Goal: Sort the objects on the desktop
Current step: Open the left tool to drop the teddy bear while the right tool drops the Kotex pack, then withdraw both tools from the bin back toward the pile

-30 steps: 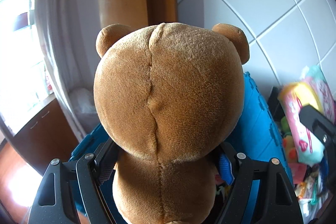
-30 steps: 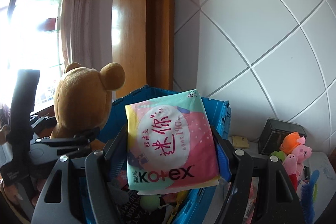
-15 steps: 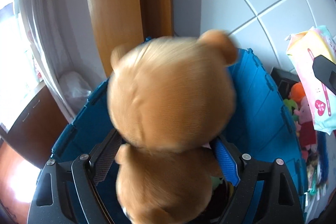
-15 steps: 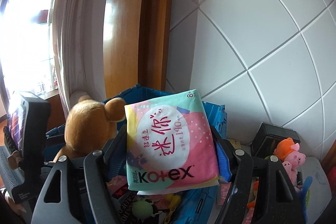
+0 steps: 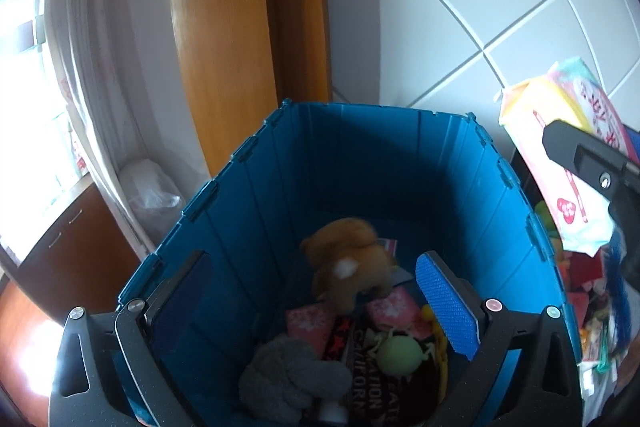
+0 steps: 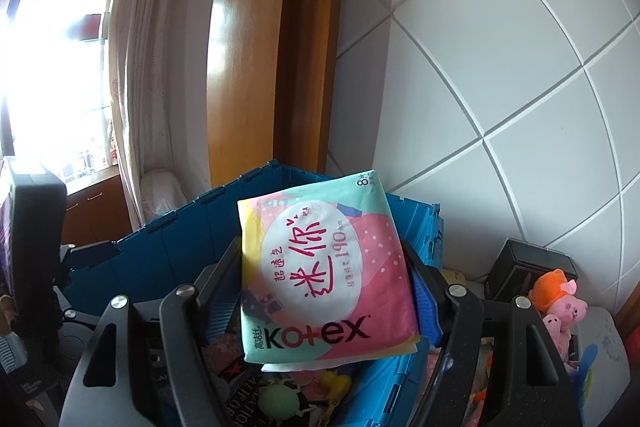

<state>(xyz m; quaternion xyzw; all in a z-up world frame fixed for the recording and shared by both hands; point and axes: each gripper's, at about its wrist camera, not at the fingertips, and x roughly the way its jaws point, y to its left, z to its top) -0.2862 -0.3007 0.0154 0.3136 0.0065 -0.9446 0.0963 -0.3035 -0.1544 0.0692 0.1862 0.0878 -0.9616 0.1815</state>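
Observation:
The brown teddy bear [image 5: 348, 263] lies blurred inside the blue crate [image 5: 400, 155], on top of other items. My left gripper [image 5: 316, 291] hangs open above the crate with nothing between its fingers. My right gripper [image 6: 324, 283] is shut on a pink and green Kotex pack [image 6: 320, 267], held upright over the crate's near right side [image 6: 180, 247]. The same pack [image 5: 560, 155] and part of the right gripper show at the right edge of the left wrist view.
Inside the crate lie a grey plush [image 5: 292, 375], a green ball toy [image 5: 400, 355], pink packets [image 5: 308, 323] and a black printed item. Pig plush toys [image 6: 556, 303] and a black box [image 6: 528, 267] stand right of the crate. A tiled wall and wooden frame rise behind.
My left gripper opened and let go of the teddy bear, which dropped into the blue crate. The right gripper still holds the pack and has edged over the crate.

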